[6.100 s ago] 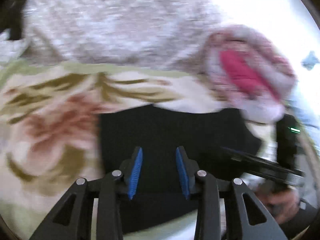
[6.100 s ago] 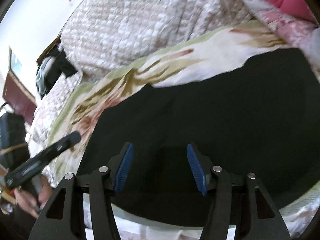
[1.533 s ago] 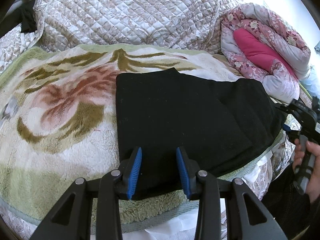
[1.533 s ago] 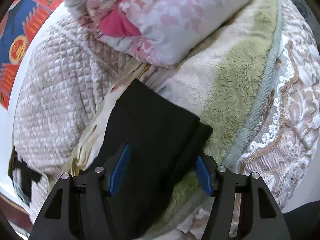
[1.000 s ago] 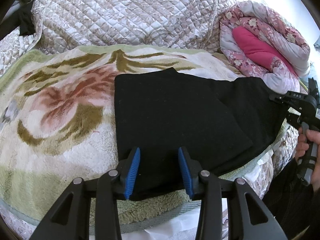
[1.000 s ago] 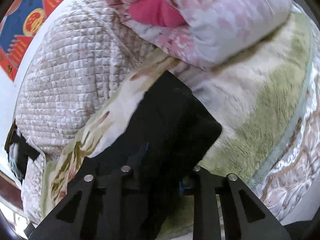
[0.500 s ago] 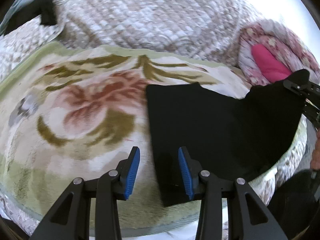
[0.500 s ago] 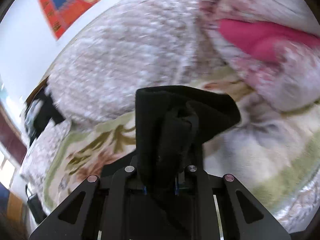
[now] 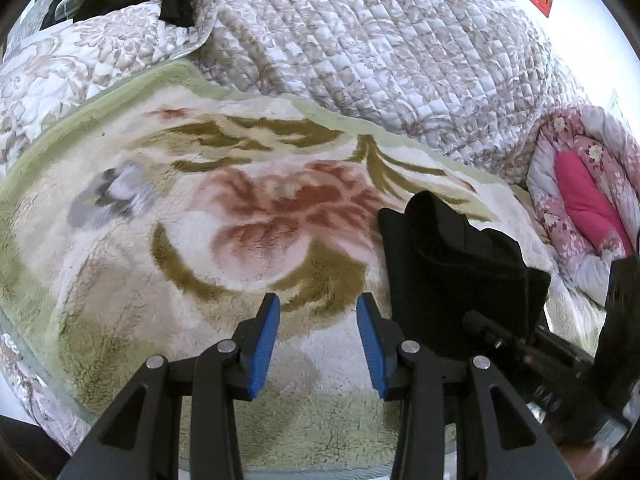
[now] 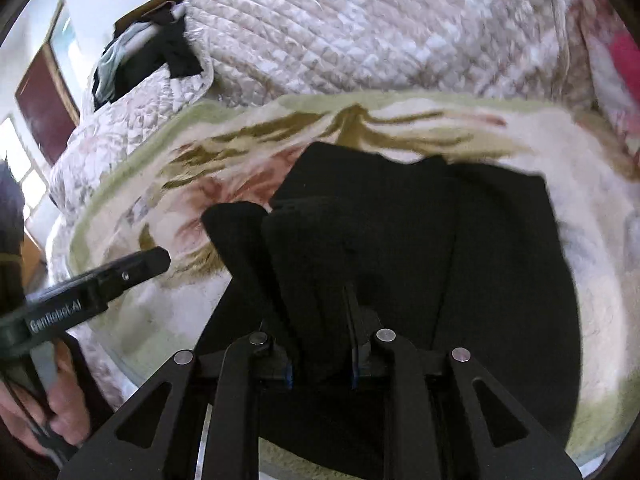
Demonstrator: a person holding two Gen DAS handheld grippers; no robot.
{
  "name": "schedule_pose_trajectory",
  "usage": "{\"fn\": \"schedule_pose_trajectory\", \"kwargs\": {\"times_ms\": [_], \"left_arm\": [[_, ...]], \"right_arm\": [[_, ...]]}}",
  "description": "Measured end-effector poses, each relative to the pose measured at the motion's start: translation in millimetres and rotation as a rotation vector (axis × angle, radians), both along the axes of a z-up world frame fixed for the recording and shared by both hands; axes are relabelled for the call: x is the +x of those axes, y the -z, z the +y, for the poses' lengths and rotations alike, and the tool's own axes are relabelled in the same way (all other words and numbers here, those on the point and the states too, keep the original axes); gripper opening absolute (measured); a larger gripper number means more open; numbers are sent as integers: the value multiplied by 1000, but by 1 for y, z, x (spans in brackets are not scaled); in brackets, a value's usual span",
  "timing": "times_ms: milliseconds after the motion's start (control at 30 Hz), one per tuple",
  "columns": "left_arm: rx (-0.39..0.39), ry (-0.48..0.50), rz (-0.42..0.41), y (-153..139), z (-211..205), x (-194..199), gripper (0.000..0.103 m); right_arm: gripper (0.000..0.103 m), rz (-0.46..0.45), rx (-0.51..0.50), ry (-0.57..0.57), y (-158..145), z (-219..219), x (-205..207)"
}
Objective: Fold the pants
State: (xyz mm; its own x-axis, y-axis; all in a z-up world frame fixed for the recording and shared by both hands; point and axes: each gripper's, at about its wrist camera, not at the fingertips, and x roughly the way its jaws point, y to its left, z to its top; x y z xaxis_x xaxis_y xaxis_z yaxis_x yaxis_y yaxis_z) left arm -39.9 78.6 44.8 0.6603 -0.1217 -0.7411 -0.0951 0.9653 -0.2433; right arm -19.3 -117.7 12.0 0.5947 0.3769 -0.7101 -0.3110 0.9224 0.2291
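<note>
Black pants point(image 10: 460, 248) lie partly folded on a floral fleece blanket point(image 9: 248, 220). My right gripper point(image 10: 320, 360) is shut on a bunched end of the pants, which stands up between its fingers and hides the pads. That lifted end hangs over the flat part of the garment. In the left wrist view the pants point(image 9: 456, 264) sit to the right, with the right gripper's body point(image 9: 520, 352) beside them. My left gripper point(image 9: 318, 340) is open over bare blanket, left of the pants, with nothing between its blue pads point(image 9: 266, 336).
A quilted beige bedspread point(image 9: 380, 48) rises behind the blanket. A rolled pink floral duvet point(image 9: 580, 200) lies at the right. Dark clothes point(image 10: 160, 56) are heaped at the far left corner. A person's hand point(image 10: 36, 412) holds the left gripper's handle.
My right gripper has carried the pants' end leftward over the flat part, rolling as it went. My left gripper slid left off the pants onto bare blanket.
</note>
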Motion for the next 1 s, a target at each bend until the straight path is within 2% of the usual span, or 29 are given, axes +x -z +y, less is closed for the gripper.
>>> {"fn": "schedule_pose_trajectory", "kwargs": {"times_ms": [133, 333, 400, 467, 500, 600, 733, 833, 933, 1000], "left_arm": [[-1, 12, -2, 0, -3, 0, 42], [5, 12, 1, 2, -4, 0, 42], [8, 13, 5, 3, -5, 1, 43], [10, 17, 9, 4, -6, 2, 43], [11, 17, 10, 5, -6, 2, 42], [11, 7, 8, 5, -3, 1, 42], [3, -12, -5, 3, 2, 0, 43], [3, -8, -6, 4, 0, 1, 43], [9, 4, -8, 4, -4, 1, 43], [11, 10, -14, 3, -6, 0, 43]], "right_arm": [[20, -31, -29, -9, -7, 1, -5], [21, -87, -89, -61, -1, 11, -19], [26, -101, -117, -94, 3, 15, -21], [45, -116, -121, -129, 0, 18, -26], [48, -114, -119, -137, -2, 21, -27], [49, -126, -81, -170, -11, 22, -37], [49, -187, 62, -146, -36, -3, -50], [49, -220, 111, -109, -44, -16, -55], [49, -189, 107, -50, -35, -23, -52], [48, -95, 86, -49, -17, -20, -43]]}}
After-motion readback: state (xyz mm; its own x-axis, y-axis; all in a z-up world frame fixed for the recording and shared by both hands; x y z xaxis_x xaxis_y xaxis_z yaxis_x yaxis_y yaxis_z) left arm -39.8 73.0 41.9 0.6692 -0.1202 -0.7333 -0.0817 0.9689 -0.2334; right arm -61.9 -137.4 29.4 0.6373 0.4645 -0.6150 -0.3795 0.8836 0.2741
